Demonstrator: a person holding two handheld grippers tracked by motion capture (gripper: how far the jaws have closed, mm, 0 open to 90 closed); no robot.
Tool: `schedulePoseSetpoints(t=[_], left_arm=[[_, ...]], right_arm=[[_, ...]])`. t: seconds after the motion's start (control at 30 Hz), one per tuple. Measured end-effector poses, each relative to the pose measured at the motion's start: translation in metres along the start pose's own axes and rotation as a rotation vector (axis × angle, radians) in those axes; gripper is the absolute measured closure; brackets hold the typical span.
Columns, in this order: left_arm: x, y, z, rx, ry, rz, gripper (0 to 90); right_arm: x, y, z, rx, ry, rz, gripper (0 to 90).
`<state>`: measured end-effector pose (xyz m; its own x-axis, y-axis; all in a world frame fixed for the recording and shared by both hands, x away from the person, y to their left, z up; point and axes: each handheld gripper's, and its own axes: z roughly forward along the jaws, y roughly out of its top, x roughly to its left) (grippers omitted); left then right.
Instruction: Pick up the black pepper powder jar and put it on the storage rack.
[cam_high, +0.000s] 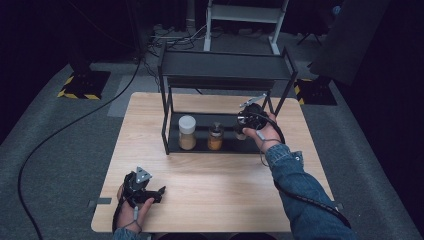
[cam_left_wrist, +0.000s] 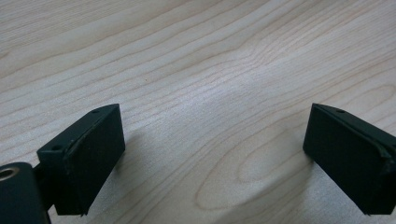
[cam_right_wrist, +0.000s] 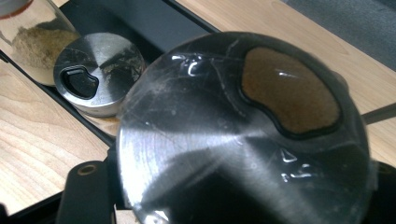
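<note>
My right gripper (cam_high: 244, 125) is shut on a spice jar (cam_right_wrist: 243, 130) with a round metal lid whose window shows brown powder. It holds the jar at the right end of the lower shelf (cam_high: 200, 146) of a black rack (cam_high: 225, 67); one black finger (cam_right_wrist: 86, 191) shows beside the lid. Whether the jar touches the shelf is hidden. On that shelf stand a small metal-lidded jar (cam_high: 215, 136) of orange spice and a taller white-lidded jar (cam_high: 187, 132). My left gripper (cam_high: 159, 192) rests open on the wooden table (cam_high: 215, 185) at the front left, nothing between its fingers (cam_left_wrist: 88, 154).
The rack's upper shelf overhangs the jars, and its slanted legs (cam_high: 282, 100) stand close to my right hand. Bare wood (cam_left_wrist: 210, 70) lies in front of the left gripper. A black cable (cam_high: 55, 135) runs across the grey floor to the left.
</note>
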<state>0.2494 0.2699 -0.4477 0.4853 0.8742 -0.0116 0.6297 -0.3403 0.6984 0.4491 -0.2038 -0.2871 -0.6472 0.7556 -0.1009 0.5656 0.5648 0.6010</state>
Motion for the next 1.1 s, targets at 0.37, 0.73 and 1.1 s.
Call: schedulePoseSetpoints(t=[0.37, 0.73, 1.1], left_arm=[[0.0, 0.0, 0.0, -0.002, 0.0, 0.002, 5.3], [0.0, 0.0, 0.0, -0.002, 0.0, 0.002, 5.3], [0.0, 0.0, 0.0, -0.001, 0.0, 0.002, 5.4]], right_arm=[[0.006, -0.007, 0.025, 0.016, 0.018, -0.013, 31.8], [0.007, -0.019, 0.044, 0.037, 0.041, 0.003, 31.8], [0.003, -0.024, 0.052, 0.051, 0.039, 0.026, 31.8]])
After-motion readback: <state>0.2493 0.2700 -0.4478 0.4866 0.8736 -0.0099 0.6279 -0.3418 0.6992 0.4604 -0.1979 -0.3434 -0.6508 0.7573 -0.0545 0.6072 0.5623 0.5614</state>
